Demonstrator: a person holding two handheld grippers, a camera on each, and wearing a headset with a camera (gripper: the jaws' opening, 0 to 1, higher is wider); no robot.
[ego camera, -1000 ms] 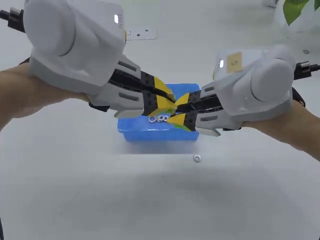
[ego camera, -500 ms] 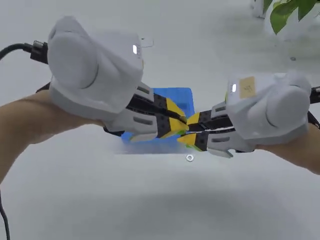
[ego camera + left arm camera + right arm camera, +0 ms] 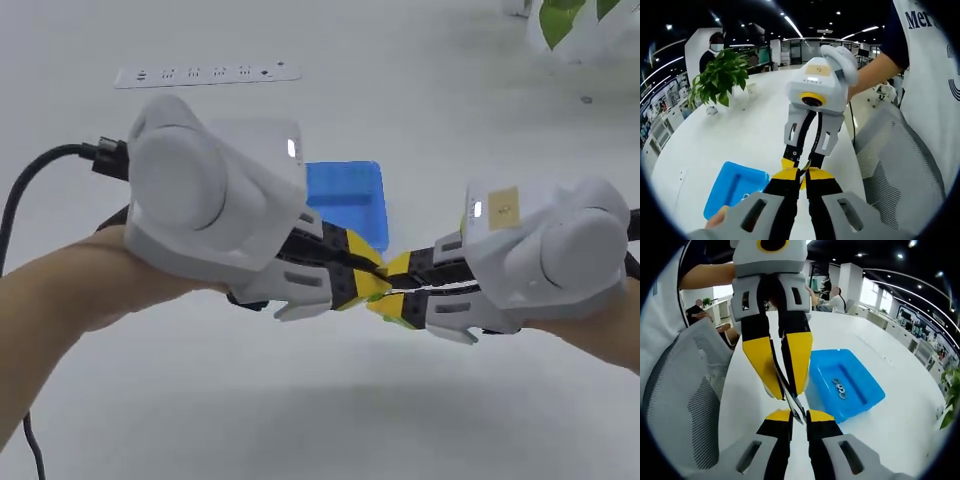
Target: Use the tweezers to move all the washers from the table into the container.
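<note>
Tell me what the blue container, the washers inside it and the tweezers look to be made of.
Blue container: likely moulded plastic, given the uniform saturated colour and the smooth rounded rim with a soft sheen.
Washers: probably metal; they are small, thin grey rings, too small to judge the finish.
Tweezers: apparently steel, with thin, narrow grey blades and a lighter edge; whether they are polished or matte is unclear.

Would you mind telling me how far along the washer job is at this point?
Done: several washers already lie in the blue container. In hand: the left gripper and right gripper meet tip to tip, both apparently shut on the tweezers, near the container. Left: the grippers cover the table below them, so I cannot tell whether any washer remains there.
</note>
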